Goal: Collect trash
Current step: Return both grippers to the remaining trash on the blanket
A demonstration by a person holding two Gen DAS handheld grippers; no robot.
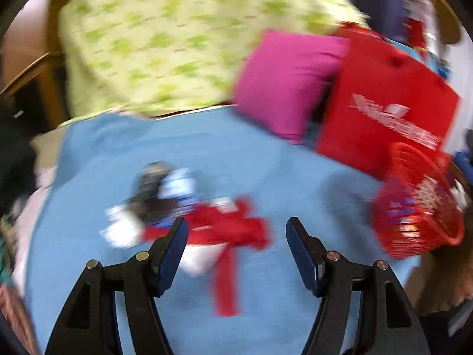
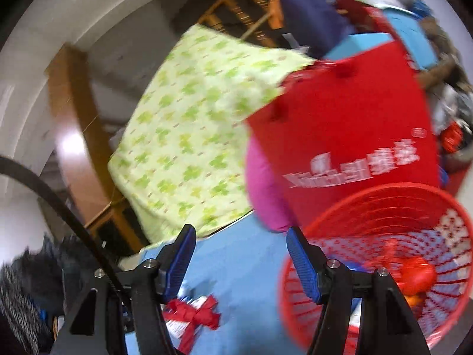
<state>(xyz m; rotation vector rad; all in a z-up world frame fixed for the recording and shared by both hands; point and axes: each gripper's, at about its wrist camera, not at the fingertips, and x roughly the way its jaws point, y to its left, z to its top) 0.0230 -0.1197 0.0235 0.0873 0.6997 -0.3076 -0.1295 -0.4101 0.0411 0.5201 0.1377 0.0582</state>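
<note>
Trash on blue sheet, basket waiting at right

Litter lay leftmost: a blurred clump of dark and white wrappers (image 1: 153, 189) on the blue sheet (image 1: 207, 148), touching a red-ribboned packet (image 1: 224, 230). Left gripper (image 1: 236, 227) hung just over that packet, jaws spread and a shade still widening, nothing between them. Pink cushion (image 1: 283, 85) and red bag (image 1: 384, 100) stood behind. Right gripper (image 2: 241, 236) was parted too, empty, beside the red mesh basket (image 2: 384, 204), which already held scraps. Judgement: left hand should slow, straddle the ribbon knot where the packet bunches, then pinch firmly; loose ribbon tails could slip. Right should steady the basket rim.
</note>
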